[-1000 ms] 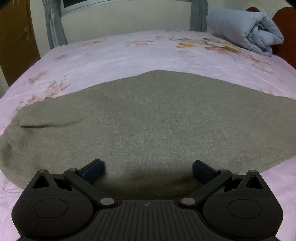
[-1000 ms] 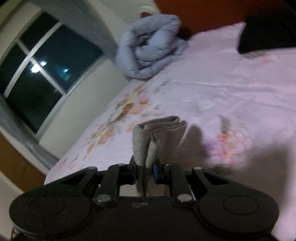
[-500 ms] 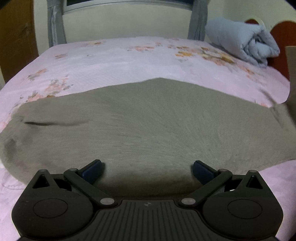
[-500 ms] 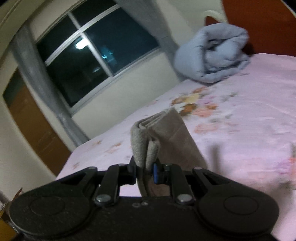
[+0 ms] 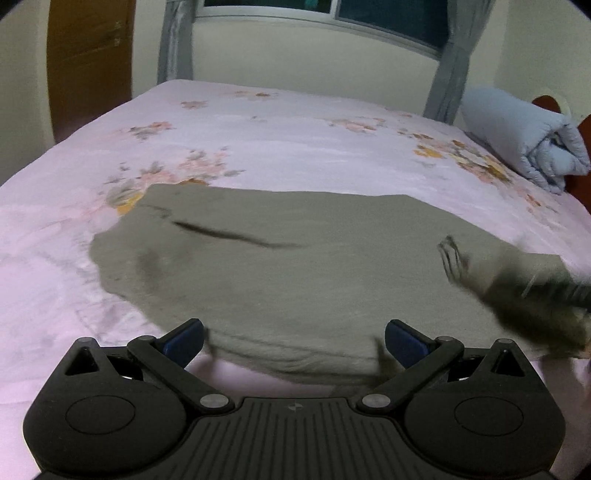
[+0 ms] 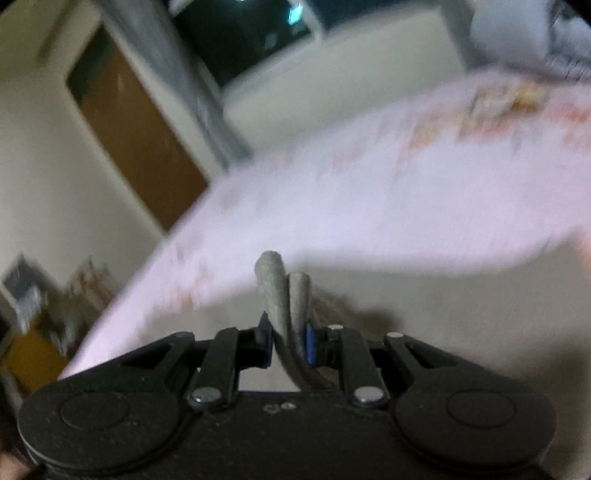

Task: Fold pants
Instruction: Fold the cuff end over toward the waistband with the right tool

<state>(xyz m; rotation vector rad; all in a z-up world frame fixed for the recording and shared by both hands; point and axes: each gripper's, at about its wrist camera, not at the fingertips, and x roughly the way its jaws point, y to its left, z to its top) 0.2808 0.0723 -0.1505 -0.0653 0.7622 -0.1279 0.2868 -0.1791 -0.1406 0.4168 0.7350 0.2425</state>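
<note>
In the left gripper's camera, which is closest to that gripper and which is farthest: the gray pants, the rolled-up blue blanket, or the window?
From the left gripper:
1. Gray pants, spread on the bed right in front of its open fingers.
2. Rolled blue blanket, far right on the bed.
3. Window, on the wall beyond the bed, top center.

The pants (image 5: 295,266) lie on the bed (image 5: 277,147), with the rolled quilt (image 5: 524,144) behind them to the right.

Left gripper (image 5: 294,338) held low and level, jaws spread wide, nothing between; right gripper (image 6: 287,341) tilted, jaws clamped tight on bunched pants (image 6: 286,295).
</note>
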